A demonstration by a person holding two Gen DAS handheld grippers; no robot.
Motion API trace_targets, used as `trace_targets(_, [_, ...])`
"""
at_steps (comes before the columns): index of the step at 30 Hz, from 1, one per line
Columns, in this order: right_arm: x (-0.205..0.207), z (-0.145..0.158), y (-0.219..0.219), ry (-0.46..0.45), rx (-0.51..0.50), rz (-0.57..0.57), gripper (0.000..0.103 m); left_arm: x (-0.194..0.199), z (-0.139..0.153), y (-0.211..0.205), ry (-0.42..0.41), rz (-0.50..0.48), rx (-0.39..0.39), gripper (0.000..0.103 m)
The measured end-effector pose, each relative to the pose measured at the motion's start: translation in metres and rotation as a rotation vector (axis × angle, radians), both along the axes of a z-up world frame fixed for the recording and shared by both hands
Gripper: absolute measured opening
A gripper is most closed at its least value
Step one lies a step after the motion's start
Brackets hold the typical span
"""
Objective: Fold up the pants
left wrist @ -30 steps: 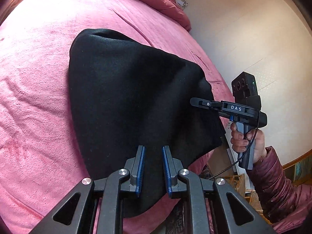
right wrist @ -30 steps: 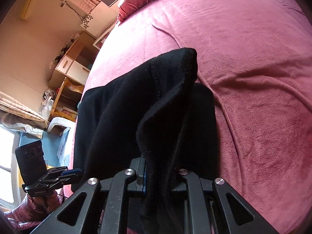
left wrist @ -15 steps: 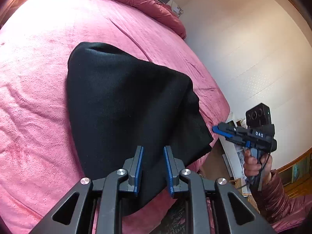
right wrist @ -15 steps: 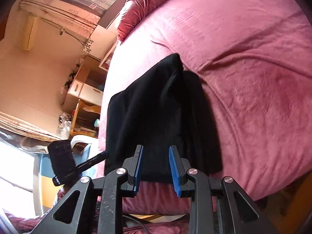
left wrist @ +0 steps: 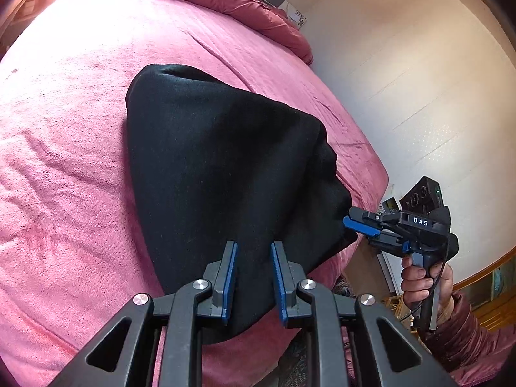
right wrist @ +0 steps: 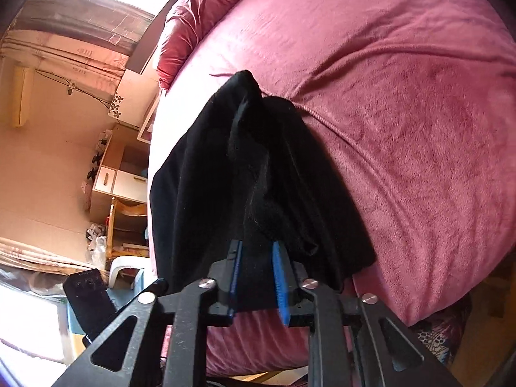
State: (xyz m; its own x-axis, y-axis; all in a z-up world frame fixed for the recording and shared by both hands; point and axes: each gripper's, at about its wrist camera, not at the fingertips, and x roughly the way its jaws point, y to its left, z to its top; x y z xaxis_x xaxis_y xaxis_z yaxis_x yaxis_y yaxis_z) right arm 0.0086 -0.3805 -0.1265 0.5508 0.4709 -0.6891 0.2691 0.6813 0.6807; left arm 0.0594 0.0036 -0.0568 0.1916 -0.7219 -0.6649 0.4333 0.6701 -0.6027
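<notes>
Fingers of the left gripper [left wrist: 251,277] stand narrowly apart over the pants [left wrist: 219,167], clamping nothing. The right gripper [right wrist: 256,277] has its jaws closing at the pants' right corner; whether cloth sits between them I cannot tell. Black and fleecy, the pants lie folded in a rough triangle at the bed's [left wrist: 64,193] near corner, reaching its edge. Plush, creased pink cover spreads bare to the left and beyond. A smooth wall [left wrist: 419,80] stands close on the right.
</notes>
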Motion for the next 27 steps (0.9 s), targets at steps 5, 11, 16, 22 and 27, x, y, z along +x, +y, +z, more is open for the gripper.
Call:
trace_targets(5, [-0.010, 0.004, -0.008, 0.007, 0.064, 0.006, 0.015, -0.002, 0.002, -0.004, -0.020, -0.001, 0.008, 0.023])
trace_targets(11, [-0.024, -0.014, -0.015, 0.072, 0.076, -0.052, 0.035, 0.001, -0.004, -0.010, -0.013, 0.012, 0.016, 0.023])
trace_targets(16, [-0.015, -0.013, -0.015, 0.041, 0.036, -0.082, 0.026, -0.002, -0.005, -0.010, -0.016, 0.010, 0.021, 0.023])
trace_targets(22, [-0.018, 0.014, -0.005, -0.007, -0.099, -0.022, 0.007, -0.003, -0.002, -0.014, -0.019, 0.010, 0.011, 0.023])
trace_targets(27, [-0.028, 0.003, -0.009, 0.073, -0.164, -0.015, 0.007, -0.001, -0.014, -0.017, 0.004, -0.005, 0.050, 0.023])
